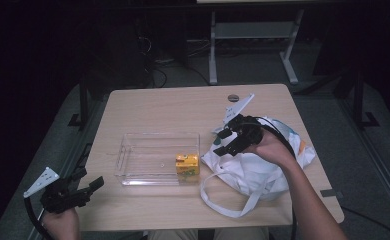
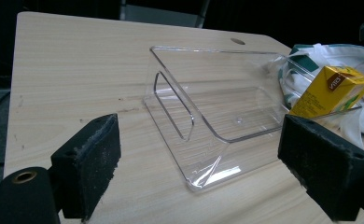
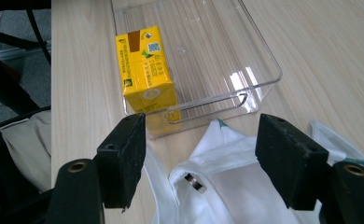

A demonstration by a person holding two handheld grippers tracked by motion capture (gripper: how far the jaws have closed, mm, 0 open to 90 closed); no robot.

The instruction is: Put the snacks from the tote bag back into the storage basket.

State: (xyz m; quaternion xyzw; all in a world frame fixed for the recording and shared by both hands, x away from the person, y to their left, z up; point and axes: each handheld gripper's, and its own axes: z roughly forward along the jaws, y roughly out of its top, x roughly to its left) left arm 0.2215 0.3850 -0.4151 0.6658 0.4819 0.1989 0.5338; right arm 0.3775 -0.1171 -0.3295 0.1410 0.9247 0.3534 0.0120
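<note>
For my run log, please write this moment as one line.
yellow carton: in clear tray | right gripper: open, over white bag | left gripper: open

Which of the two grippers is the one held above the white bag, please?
The right gripper, jaws open over the white bag; the left gripper sits at the table's near-left edge.

A pale wooden table [image 1: 163, 107] stands on grey carpet [image 1: 253, 70] in a dark room, white desk legs [image 1: 212, 47] behind.
</note>
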